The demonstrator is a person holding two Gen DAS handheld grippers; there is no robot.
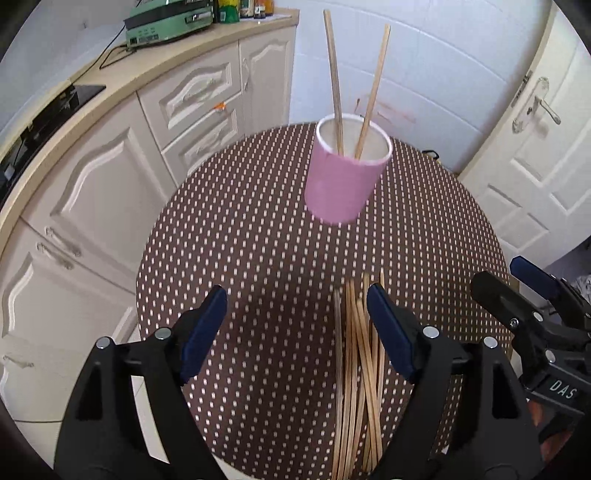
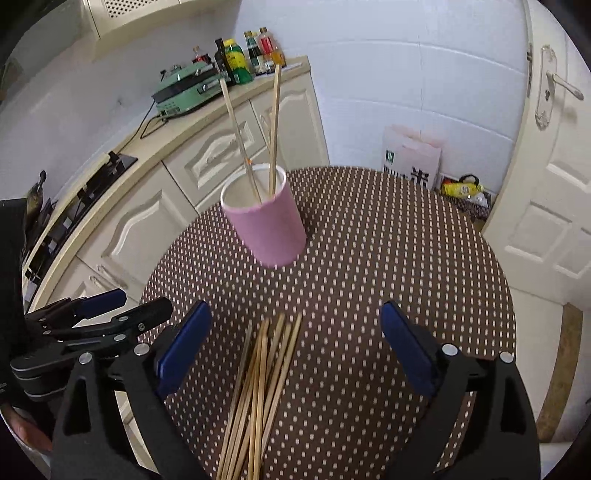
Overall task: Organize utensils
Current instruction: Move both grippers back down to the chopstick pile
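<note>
Taking the pink cup (image 1: 345, 177) as the landmark: it stands upright on the round, dotted brown surface (image 1: 258, 236), toward the far side of it. Two chopsticks (image 1: 334, 81) stand in the cup, leaning apart so their upper ends spread over the rim.

Left of the cup and beyond the surface's edge runs a row of cream cabinets (image 1: 110, 177) under a beige worktop, with a green appliance (image 1: 166, 22) and several bottles (image 2: 251, 55) at its far end.

Nearer the camera than the cup, the left tool (image 1: 295, 325) hangs over the surface with its blue-padded jaws spread and nothing between them. Its right finger (image 1: 388, 332) stands over the pile of loose chopsticks (image 1: 360, 369), which lies flat on the surface on the near side of the cup, the sticks roughly parallel and a few crossing. In the left wrist view the pile lies mostly under that right finger; whether it touches them I cannot tell.

The right tool (image 2: 295, 347), to the right of the left one, is also released, jaws wide. In its own view the pile lies below the gap, nearer its left finger (image 2: 184, 339), untouched.

Right of the cup, past the surface, stands a white door (image 1: 535, 155) with a lever handle.
</note>
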